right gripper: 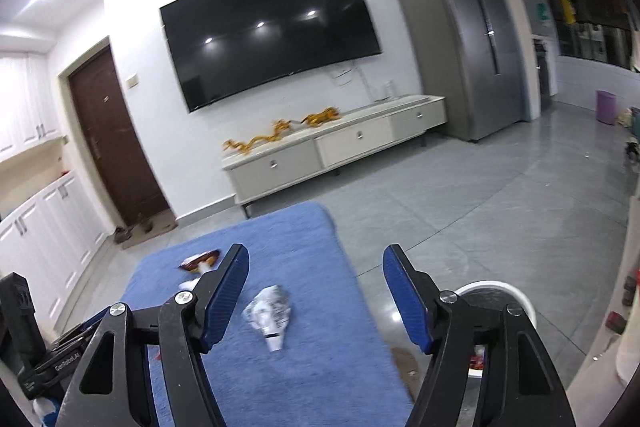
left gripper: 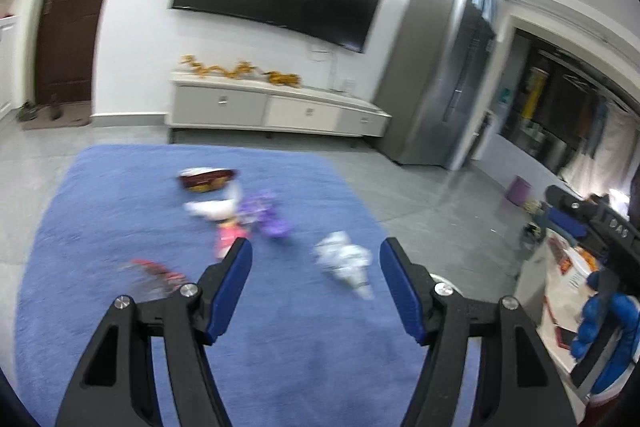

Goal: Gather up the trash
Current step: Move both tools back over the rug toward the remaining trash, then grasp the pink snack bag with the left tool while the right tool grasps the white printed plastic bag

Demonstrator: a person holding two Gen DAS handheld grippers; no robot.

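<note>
Your left gripper (left gripper: 316, 255) fills the bottom of its own view, blue-padded fingers (left gripper: 232, 291) spread apart with nothing between them but carpet. Your right gripper (right gripper: 314, 261) stands the same way in the right wrist view: jaws apart, empty, angled down over the near end of the blue rug (right gripper: 320, 379).

On that rug the trash lies loose. A crumpled white wrapper (left gripper: 344, 261) sits nearest, just ahead of your left gripper's gap and slightly right of its middle; the right wrist view shows the same wrapper (right gripper: 270, 315) on the rug between that gripper's fingers, lower down and apart from them. Farther out sits a cluster: a pink packet (left gripper: 226, 237) touching the tip of your left finger in the picture, a purple wrapper (left gripper: 268, 215) beside it, a white crumpled piece (left gripper: 212, 207) just behind, and a dark red and white snack bag (left gripper: 206, 179) at the far side. A red, blurred scrap (left gripper: 156, 271) lies to the left of your left finger.

Off the rug's right edge, a white round bin (right gripper: 500, 293) stands on the grey tile floor (right gripper: 480, 207), partly hidden behind your right finger, with something red inside.

Your gloved right hand (left gripper: 600, 323), in blue, shows at the right edge of the left wrist view. Beyond the rug, a wall-mounted television (right gripper: 272, 31) hangs over a low cabinet (right gripper: 340, 147).
</note>
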